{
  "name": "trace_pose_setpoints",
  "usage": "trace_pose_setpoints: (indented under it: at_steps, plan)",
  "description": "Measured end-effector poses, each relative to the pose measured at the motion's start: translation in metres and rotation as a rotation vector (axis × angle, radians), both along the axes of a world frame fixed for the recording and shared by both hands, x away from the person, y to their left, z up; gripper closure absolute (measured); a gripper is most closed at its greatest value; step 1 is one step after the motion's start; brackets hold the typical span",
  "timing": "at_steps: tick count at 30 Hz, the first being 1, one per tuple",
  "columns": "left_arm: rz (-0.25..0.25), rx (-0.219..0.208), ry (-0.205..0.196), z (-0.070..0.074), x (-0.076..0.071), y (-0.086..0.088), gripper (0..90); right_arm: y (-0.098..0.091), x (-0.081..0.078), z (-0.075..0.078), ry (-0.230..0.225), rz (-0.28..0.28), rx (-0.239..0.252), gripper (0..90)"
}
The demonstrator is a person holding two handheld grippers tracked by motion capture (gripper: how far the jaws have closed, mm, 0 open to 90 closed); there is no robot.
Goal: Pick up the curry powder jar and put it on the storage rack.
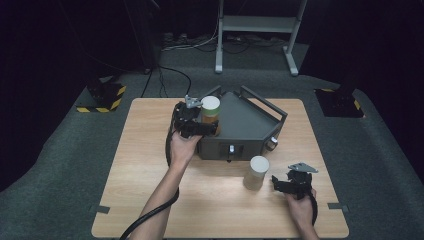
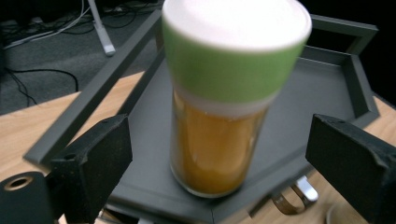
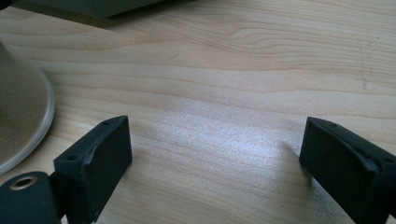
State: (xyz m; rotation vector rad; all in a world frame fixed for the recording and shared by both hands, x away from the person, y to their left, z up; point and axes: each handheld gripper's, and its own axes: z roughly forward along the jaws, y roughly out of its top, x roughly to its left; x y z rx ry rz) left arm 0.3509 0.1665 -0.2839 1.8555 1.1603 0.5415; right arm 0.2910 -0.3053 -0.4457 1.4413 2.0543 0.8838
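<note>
Left gripper view: unlabelled green-banded jar (image 2: 223, 116) between claw (image 2: 224, 158) jaws.

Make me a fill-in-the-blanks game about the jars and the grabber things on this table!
1. The jar with the green band stands on the dark ____ tray.
2. The left gripper has its jaws ____ on either side of that jar.
3. The other jar stands on the ____ table.
4. The right gripper holds ____ between its jaws.

Missing words: grey; open; wooden; nothing

Light wooden table (image 1: 150, 165), dark grey tray (image 1: 245, 125), beige, perhaps speckled, canister (image 1: 256, 172)
</note>
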Motion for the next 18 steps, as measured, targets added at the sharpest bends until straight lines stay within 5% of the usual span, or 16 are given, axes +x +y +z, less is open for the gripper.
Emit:
trace_pose_setpoints:
  at_steps: [18]
  plan:
    - [-0.002, 0.000, 0.034, -0.040, -0.032, 0.021, 6.6, 0.000, 0.000, 0.000, 0.000, 0.000, 0.000, 8.8]
